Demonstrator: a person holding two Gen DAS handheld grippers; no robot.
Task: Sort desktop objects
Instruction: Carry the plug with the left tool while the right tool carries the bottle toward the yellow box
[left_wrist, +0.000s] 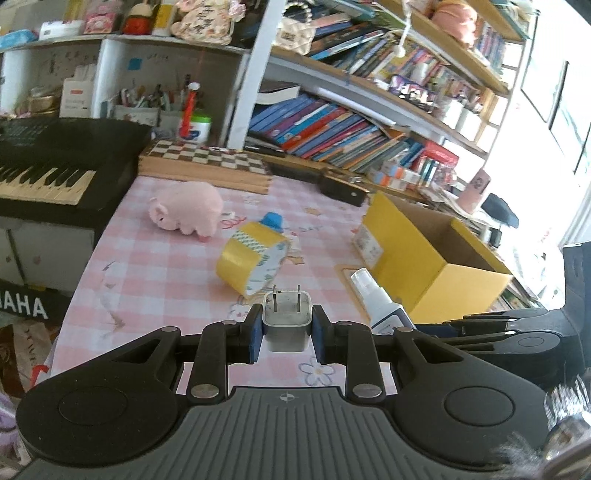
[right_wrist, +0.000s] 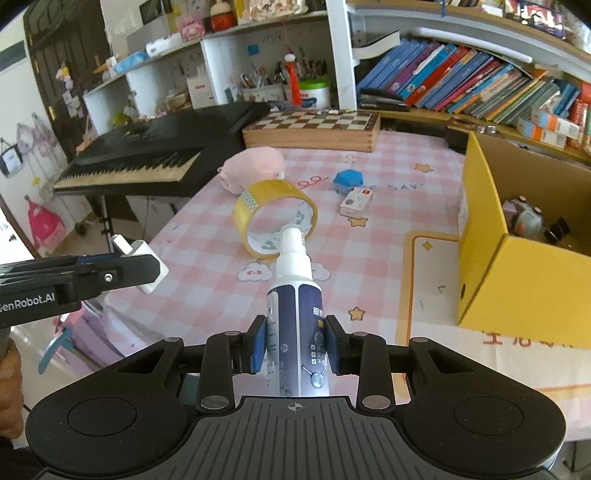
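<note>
Between the blue pads of the left hand-held gripper (left_wrist: 287, 326), a white plug (left_wrist: 286, 325), clamped, prongs forward. Right hand-held gripper (right_wrist: 295, 345) clenched on a spray bottle (right_wrist: 295, 295). Both left of the yellow box (right_wrist: 517, 266). Carrying step, apparently; next, over the box rim and release. Tape (right_wrist: 275, 218) and plush pig (right_wrist: 255, 168) remaining on the worktop (right_wrist: 207, 236), beyond.

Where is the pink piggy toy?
The pink piggy toy lies on the checked tablecloth at the far left, between the keyboard and the yellow tape roll.
</note>
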